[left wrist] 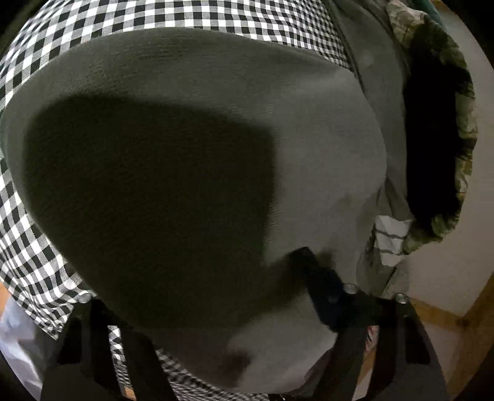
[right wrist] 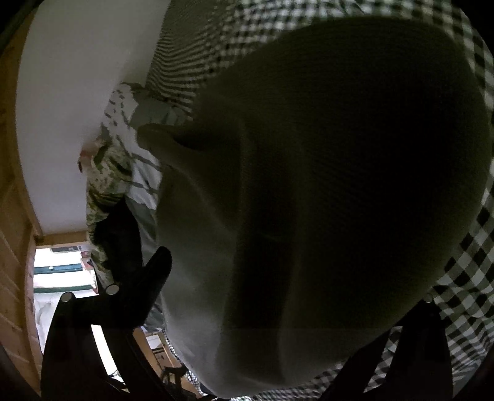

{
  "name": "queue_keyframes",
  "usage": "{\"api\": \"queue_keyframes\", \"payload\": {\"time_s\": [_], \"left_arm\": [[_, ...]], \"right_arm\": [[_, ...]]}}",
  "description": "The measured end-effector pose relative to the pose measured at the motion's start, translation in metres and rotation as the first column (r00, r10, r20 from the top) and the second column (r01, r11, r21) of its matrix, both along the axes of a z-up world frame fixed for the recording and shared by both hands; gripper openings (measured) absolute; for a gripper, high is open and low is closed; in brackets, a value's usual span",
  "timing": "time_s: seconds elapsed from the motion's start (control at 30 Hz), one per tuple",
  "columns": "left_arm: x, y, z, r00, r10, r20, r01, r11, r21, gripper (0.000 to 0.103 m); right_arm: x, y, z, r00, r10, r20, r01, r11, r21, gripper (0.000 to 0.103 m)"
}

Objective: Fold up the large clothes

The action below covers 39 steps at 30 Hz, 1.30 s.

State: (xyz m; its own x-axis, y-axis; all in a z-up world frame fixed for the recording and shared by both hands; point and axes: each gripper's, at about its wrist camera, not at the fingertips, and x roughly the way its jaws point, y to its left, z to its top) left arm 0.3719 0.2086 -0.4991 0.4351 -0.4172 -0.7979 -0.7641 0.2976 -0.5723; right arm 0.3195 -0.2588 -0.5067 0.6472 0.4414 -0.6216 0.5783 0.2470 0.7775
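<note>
Left wrist view
- Garment: a grey-green garment is filling most of the view, lying over a black-and-white checked cloth that is showing around it from 7 o'clock up through 1 o'clock.
- Left gripper: its right finger is pressing against the fabric at 5 o'clock; the left finger is sitting at 7 o'clock on the checked cloth's edge.
- Jaws: standing part-way apart with the garment's near edge bulging between them; whether the pads are pinching the fabric cannot be told.
- Other laundry: a camouflage-patterned piece and a white striped piece are lying at 3 to 4 o'clock.

Right wrist view
- Garment: the same grey-green garment is spreading from the centre to 3 o'clock, in deep shadow.
- Right gripper: the left finger is standing at 8 o'clock just beside the garment's left edge; the other is hiding in the dark at 4 o'clock.
- Jaws: standing wide, gripping nothing visible.

Key relation
- Bearing: the garment's near hem is lying straight ahead of both grippers, running across from one to the other.
- Nearer hand: the left, judging by its contact.
</note>
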Motion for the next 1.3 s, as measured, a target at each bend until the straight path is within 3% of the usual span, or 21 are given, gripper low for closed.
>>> {"api": "queue_keyframes", "payload": {"time_s": [0.07,0.17,0.2,0.23,0.3,0.47,0.5,0.57,0.6,0.63,0.7,0.77,0.8,0.83,0.87,0.9,0.93,1.13,1.3], "left_arm": [[-0.003,0.005,0.002,1.0,0.006,0.019,-0.006,1.0,-0.026,0.048],[-0.012,0.01,-0.004,0.998,-0.004,0.061,0.007,0.999,-0.05,0.039],[-0.013,0.009,-0.007,0.997,0.002,0.076,0.002,0.998,-0.061,0.038],[-0.019,0.015,-0.01,0.996,0.001,0.094,0.006,0.997,-0.071,0.038],[-0.021,0.018,-0.011,0.992,-0.015,0.125,0.024,0.997,-0.069,0.038],[-0.018,0.018,0.029,0.988,-0.101,0.12,0.1,0.995,0.018,0.034],[-0.011,0.016,0.034,0.985,-0.14,0.105,0.135,0.989,0.053,0.034],[-0.005,0.018,0.017,0.99,-0.131,0.054,0.13,0.991,0.029,0.039],[-0.008,0.023,0.004,0.994,-0.11,0.009,0.11,0.994,-0.002,0.054],[-0.01,0.027,-0.013,0.996,-0.081,-0.029,0.079,0.995,-0.067,0.064],[-0.011,0.037,-0.027,0.999,-0.047,0.013,0.048,0.99,-0.135,0.07],[-0.01,0.036,-0.023,0.997,-0.072,0.019,0.074,0.99,-0.119,0.068],[-0.011,0.036,-0.019,0.996,-0.087,0.037,0.09,0.991,-0.096,0.055],[-0.01,0.036,-0.014,0.994,-0.097,0.052,0.101,0.992,-0.08,0.044],[-0.009,0.034,-0.007,0.991,-0.123,0.051,0.125,0.991,-0.047,0.041],[-0.009,0.033,-0.004,0.99,-0.132,0.052,0.134,0.99,-0.032,0.036],[-0.009,0.032,-0.001,0.989,-0.139,0.054,0.14,0.99,-0.018,0.032],[0.002,0.02,0.022,0.972,-0.229,0.05,0.223,0.969,0.103,0.026],[0.004,0.017,0.058,0.958,-0.264,0.113,0.241,0.953,0.185,0.025]], "right_arm": [[0.0,-0.003,0.0,1.0,-0.008,-0.016,0.008,1.0,-0.006,0.082],[-0.006,-0.014,-0.032,0.994,-0.082,-0.067,0.09,0.99,0.112,0.079],[-0.004,-0.017,-0.04,0.996,-0.075,-0.055,0.082,0.988,0.135,0.085],[-0.001,-0.018,-0.04,0.997,-0.073,-0.03,0.076,0.986,0.15,0.1],[0.015,-0.013,-0.032,0.999,-0.016,-0.051,0.022,0.993,0.117,0.101],[0.035,-0.009,0.003,0.997,0.015,0.07,-0.021,0.996,0.088,0.094],[0.036,-0.008,0.001,0.999,0.023,0.038,-0.026,0.997,0.066,0.081],[0.038,-0.006,-0.019,0.998,0.055,-0.04,-0.053,0.997,0.062,0.077],[0.039,-0.006,-0.027,0.995,0.066,-0.068,-0.061,0.996,0.069,0.076],[0.038,-0.007,-0.034,0.997,0.058,-0.049,-0.054,0.996,0.077,0.078],[0.043,-0.005,-0.033,0.998,0.065,-0.013,-0.064,0.994,0.086,0.094],[0.049,-0.002,-0.029,0.996,0.084,-0.041,-0.082,0.995,0.051,0.093],[0.051,-0.001,-0.027,0.996,0.071,-0.057,-0.069,0.997,0.042,0.091],[0.051,0.0,-0.025,0.995,0.069,-0.077,-0.067,0.997,0.025,0.079],[0.049,0.0,-0.023,0.991,0.069,-0.112,-0.069,0.998,-0.004,0.07],[0.045,0.0,-0.022,0.988,0.069,-0.141,-0.073,0.997,-0.027,0.041],[0.041,-0.002,-0.021,0.988,0.071,-0.134,-0.075,0.997,-0.024,0.033],[0.041,0.0,0.004,0.987,0.15,-0.051,-0.154,0.986,-0.071,0.025],[0.049,-0.004,0.042,0.982,0.184,0.047,-0.178,0.978,-0.108,0.024]]}}
